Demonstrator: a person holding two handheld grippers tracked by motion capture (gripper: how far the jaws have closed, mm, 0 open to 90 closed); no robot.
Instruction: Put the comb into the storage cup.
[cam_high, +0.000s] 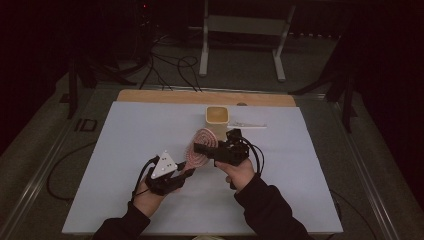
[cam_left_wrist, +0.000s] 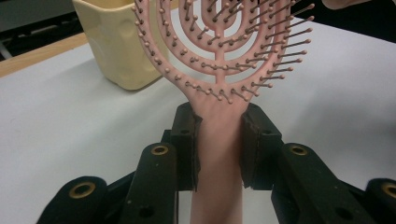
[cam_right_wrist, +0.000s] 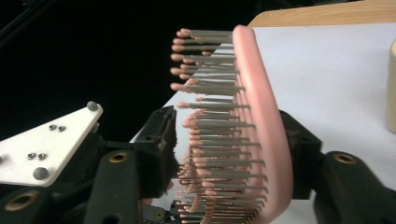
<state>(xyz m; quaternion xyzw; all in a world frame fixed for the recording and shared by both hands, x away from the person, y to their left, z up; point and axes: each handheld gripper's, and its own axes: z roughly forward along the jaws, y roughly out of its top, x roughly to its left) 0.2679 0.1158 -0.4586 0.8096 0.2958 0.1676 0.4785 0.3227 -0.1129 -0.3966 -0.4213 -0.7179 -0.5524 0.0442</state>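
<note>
Two hand-held grippers meet over one pink hairbrush (cam_high: 200, 146) near the middle of the white surface (cam_high: 125, 150). The left hand-held gripper (cam_left_wrist: 218, 144) is clamped on the brush's smooth handle, a pad pressed on each side just below the head. The right hand-held gripper (cam_right_wrist: 229, 144) straddles the brush head edge-on: one pad lies against the curved pink back, the other stands just beside the bristle tips, and I cannot tell whether it touches them.

The head is an open oval of nested plastic loops, set with thin grey bristles ending in small rounded pink tips. Just beyond it stands a pale yellow cup (cam_high: 217, 120), squarish with rounded corners and a glossy, slightly dimpled wall, close behind the brush. A thin white strip (cam_high: 247, 125) lies flat beside the cup. A wooden edge (cam_high: 200, 96) runs along the surface's far side.
</note>
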